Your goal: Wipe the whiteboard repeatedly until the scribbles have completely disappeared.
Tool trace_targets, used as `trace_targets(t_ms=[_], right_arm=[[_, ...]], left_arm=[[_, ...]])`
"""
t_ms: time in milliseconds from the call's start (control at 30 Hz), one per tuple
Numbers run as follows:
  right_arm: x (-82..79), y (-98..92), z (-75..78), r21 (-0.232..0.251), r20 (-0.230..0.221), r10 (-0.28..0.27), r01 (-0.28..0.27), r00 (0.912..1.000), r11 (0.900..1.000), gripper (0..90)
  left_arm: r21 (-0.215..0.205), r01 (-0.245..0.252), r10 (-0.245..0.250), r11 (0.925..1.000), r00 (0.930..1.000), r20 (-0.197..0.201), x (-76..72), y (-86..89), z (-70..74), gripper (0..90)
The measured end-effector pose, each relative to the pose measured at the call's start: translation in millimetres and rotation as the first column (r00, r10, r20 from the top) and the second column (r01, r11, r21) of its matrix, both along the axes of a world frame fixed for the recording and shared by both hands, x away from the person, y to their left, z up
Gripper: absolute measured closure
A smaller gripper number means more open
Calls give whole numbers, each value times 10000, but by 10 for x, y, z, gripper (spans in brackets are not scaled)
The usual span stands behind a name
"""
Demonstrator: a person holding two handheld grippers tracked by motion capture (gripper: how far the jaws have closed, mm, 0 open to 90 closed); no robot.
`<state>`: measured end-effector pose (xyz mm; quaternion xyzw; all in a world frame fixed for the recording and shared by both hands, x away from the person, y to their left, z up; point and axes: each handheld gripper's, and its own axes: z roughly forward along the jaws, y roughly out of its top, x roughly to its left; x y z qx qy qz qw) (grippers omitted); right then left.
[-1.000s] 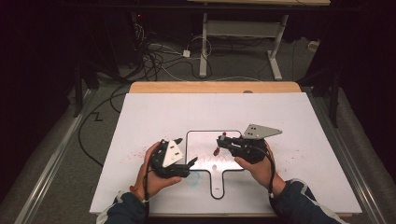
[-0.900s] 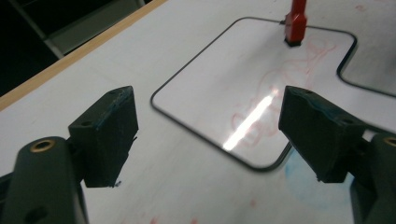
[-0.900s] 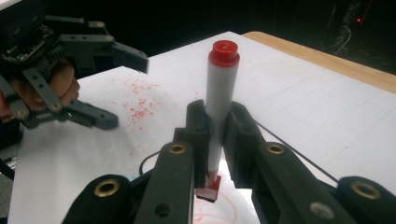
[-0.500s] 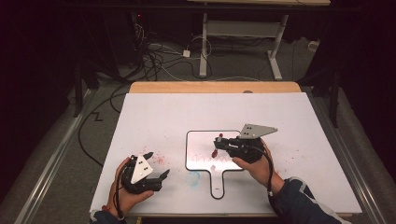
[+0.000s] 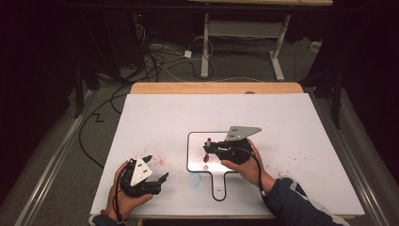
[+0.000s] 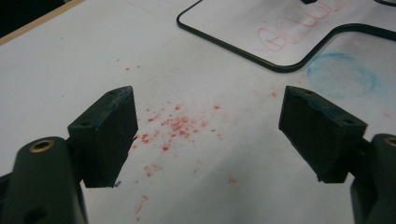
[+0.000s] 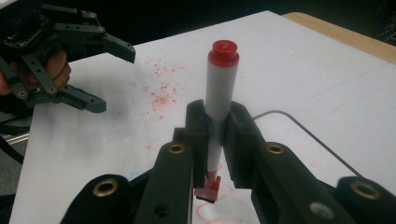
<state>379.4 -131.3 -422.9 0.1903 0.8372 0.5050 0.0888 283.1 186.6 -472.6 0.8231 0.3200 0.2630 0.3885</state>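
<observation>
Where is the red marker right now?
The red marker stands upright, clamped in the right gripper, its tip on the small whiteboard at the table's middle in the high view.

A: The left hand-held gripper (image 5: 153, 172) has pulled right away from the black-outlined white paddle-shaped board (image 5: 195, 141), down to the near-left of the white worktop (image 5: 291, 122)!

B: And the right hand-held gripper (image 5: 207, 148), clamping the white marker with the red cap (image 7: 218, 100), has edged slightly toward the board's left.

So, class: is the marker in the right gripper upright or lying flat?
Upright. The red marker stands clamped in the right gripper, red end up, tip down on the small whiteboard.
</observation>
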Motion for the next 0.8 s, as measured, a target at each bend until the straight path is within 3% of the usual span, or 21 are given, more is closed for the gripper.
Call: trace_targets(t_ms=[33, 167, 367, 667, 800], right_arm=[[4, 40, -5, -76, 0, 5, -5, 10000, 10000, 813], [-1, 223, -46, -360, 25, 229, -228, 9997, 9991, 813], [17, 433, -160, -669, 154, 512, -501, 9986, 9965, 814], [10, 358, -152, -794, 218, 631, -612, 9978, 9950, 815], [30, 222, -131, -959, 312, 207, -176, 9993, 9952, 816]], left_arm=[[71, 76, -77, 9999, 9999, 123, 5, 3, 3, 189], [-62, 46, -46, 10000, 10000, -20, -2, 4, 4, 189], [-19, 88, -87, 10000, 9997, 227, -21, 16, 35, 191], [49, 114, -115, 9999, 9998, 131, -10, 5, 28, 191], [18, 15, -15, 10000, 10000, -64, -5, 1, 20, 194]])
